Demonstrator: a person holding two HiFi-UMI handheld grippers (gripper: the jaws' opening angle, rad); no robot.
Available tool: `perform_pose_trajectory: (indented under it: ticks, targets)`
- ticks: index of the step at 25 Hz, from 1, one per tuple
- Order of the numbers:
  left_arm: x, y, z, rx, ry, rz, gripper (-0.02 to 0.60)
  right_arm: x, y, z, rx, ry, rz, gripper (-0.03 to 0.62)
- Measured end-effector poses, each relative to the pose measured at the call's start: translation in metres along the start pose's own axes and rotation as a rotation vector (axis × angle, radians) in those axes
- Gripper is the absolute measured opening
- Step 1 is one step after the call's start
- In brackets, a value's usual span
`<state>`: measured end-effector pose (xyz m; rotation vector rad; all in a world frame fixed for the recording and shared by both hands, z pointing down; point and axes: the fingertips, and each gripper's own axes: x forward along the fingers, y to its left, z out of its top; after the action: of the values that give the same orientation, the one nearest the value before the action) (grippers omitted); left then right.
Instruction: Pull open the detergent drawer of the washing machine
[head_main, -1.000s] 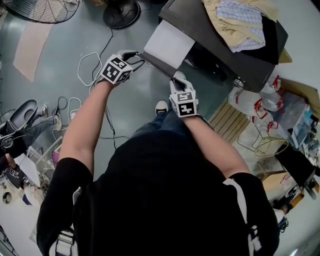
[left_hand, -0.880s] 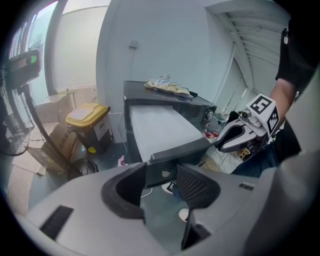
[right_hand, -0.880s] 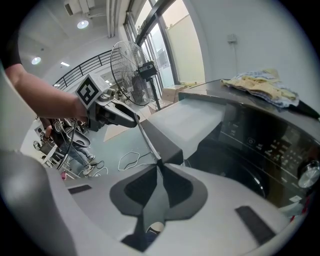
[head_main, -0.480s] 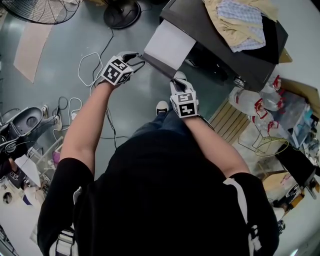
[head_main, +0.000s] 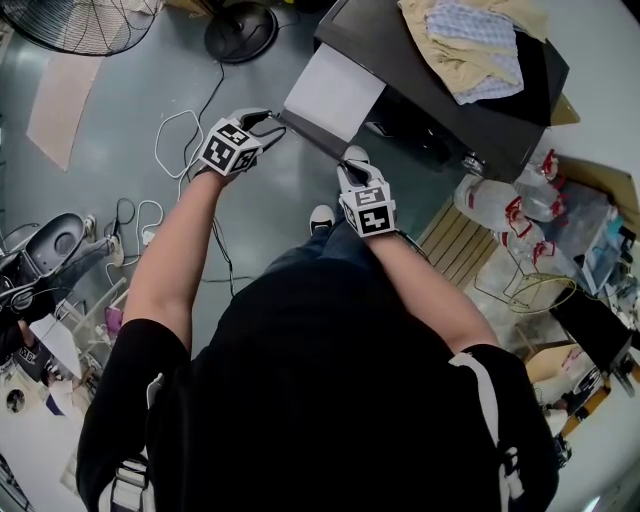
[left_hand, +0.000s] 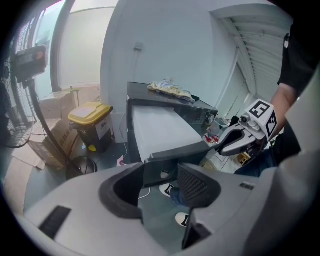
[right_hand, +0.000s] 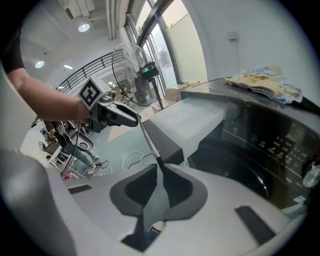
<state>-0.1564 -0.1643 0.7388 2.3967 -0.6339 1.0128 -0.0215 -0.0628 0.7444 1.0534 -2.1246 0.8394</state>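
The dark washing machine (head_main: 440, 95) has its pale detergent drawer (head_main: 335, 90) pulled out toward me, with a dark front panel (left_hand: 170, 156). My left gripper (head_main: 270, 122) is at the panel's left end. Its jaws have just been opening and stand wide, with the panel's corner between them and a gap beside the right pad (left_hand: 197, 185). My right gripper (head_main: 352, 165) holds the panel's right end. In the right gripper view its jaws (right_hand: 161, 172) are shut on the panel's thin edge (right_hand: 147, 140).
Crumpled clothes (head_main: 470, 45) lie on the machine's top. A floor fan (head_main: 85, 20), a round stand base (head_main: 240, 28) and loose cables (head_main: 180, 130) are on the floor to the left. Plastic bags (head_main: 510, 210) and a slatted pallet (head_main: 455, 240) sit at the right. A yellow-lidded bin (left_hand: 90, 125) stands beyond.
Both grippers stay at the two ends of the drawer front. The view has shifted slightly, and a bystander's shoe at the left edge has moved.
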Motion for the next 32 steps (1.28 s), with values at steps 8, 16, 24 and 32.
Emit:
perform_pose_trajectory:
  ticks: [8, 16, 24, 32]
  targets:
    - [-0.011, -0.003, -0.001, -0.035, -0.015, 0.046, 0.212, -0.021, 0.004, -0.007, -0.034, 0.004, 0.033, 0.028]
    - [-0.033, -0.022, 0.001, -0.018, -0.032, 0.070, 0.210, -0.046, 0.001, 0.006, -0.056, -0.040, 0.037, 0.020]
    - [-0.054, -0.045, 0.008, -0.001, -0.060, 0.083, 0.210, -0.080, -0.008, 0.036, -0.056, -0.100, 0.019, 0.005]
    - [-0.075, -0.074, 0.016, 0.031, -0.086, 0.064, 0.210, -0.115, -0.020, 0.070, -0.029, -0.167, -0.013, 0.003]
